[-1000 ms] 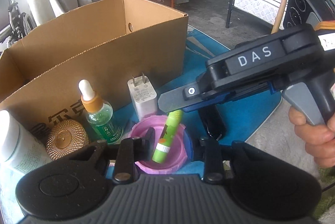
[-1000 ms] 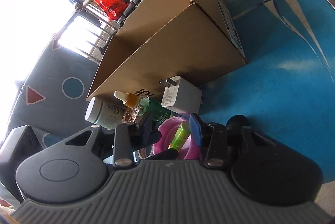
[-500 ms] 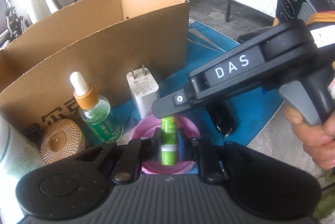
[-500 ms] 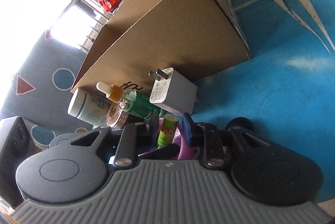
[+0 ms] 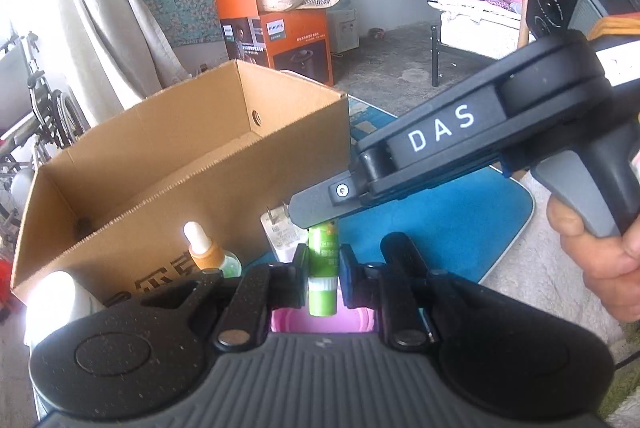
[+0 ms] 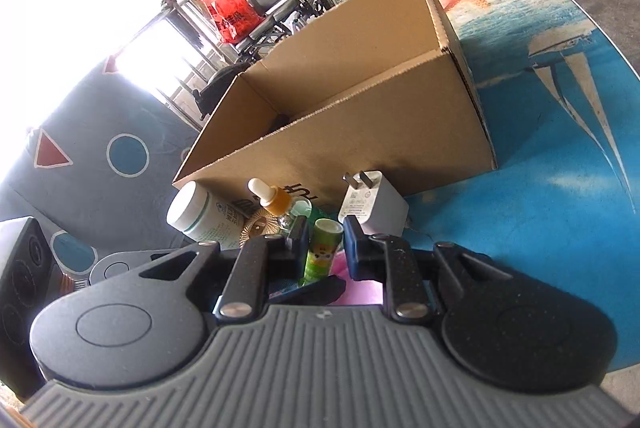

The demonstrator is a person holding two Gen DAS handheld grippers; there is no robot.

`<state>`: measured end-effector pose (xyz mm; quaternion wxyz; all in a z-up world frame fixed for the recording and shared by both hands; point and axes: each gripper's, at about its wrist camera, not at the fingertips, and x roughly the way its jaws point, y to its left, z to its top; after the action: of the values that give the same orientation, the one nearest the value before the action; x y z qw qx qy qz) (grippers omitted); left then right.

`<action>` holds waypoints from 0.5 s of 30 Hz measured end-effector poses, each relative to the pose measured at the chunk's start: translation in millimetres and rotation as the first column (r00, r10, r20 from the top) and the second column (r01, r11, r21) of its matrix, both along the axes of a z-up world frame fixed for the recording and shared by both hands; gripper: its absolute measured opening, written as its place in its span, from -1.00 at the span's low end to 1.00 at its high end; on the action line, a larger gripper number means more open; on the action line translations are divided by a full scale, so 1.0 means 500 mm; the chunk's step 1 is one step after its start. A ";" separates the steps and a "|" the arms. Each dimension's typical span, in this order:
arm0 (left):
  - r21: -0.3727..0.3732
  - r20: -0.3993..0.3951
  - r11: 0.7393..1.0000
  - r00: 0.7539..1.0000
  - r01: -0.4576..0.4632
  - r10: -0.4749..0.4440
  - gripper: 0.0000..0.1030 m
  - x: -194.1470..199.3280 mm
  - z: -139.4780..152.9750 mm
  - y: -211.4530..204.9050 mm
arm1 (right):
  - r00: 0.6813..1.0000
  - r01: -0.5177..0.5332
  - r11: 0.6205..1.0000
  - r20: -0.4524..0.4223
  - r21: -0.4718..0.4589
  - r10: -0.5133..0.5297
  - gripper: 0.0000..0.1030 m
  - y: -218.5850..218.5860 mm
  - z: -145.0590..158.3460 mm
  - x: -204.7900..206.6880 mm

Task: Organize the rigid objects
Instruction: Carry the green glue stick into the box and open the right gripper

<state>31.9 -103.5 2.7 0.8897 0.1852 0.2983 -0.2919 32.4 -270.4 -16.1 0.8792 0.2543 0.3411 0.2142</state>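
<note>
A green stick [image 5: 321,270] stands upright between the fingers of my left gripper [image 5: 323,260], which is shut on its lower half. It hangs just above a pink lid [image 5: 325,324]. My right gripper [image 5: 316,212] reaches in from the right, held by a person's hand [image 5: 592,268], and covers the stick's top. In the right wrist view the green stick [image 6: 322,248] sits between the right gripper's [image 6: 325,236] closing jaws, whose pads touch its cap. The open cardboard box [image 5: 200,148] stands right behind.
Along the box's [image 6: 360,132] front wall stand a white charger [image 6: 372,204], a dropper bottle [image 6: 272,200], a gold lid [image 6: 260,226] and a white bottle [image 6: 196,212]. All rest on a blue mat [image 6: 560,188]. Beyond it are an orange carton [image 5: 280,32] and a bed.
The green stick lay slanted on the pink lid; now both grippers have shut on it, it stands upright, and both hands have risen with it.
</note>
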 end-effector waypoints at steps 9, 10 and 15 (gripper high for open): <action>-0.073 0.156 0.994 0.984 -0.076 0.086 -0.68 0.010 0.142 0.034 | 0.972 -0.106 0.993 0.203 -0.051 0.114 -0.71 0.056 0.156 0.040; -0.081 0.157 0.992 0.981 -0.099 0.111 -0.68 0.020 0.157 0.038 | 0.967 -0.124 0.991 0.215 -0.058 0.134 -0.71 0.062 0.178 0.058; -0.103 0.074 0.976 0.977 -0.192 0.200 -0.68 0.103 0.193 0.083 | 0.960 -0.227 0.972 0.155 -0.056 0.233 -0.71 0.104 0.236 0.186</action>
<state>83.4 -62.1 99.2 0.9337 0.1242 0.2635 -0.2084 125.2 -218.5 101.9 0.8776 0.1783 0.3004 0.3284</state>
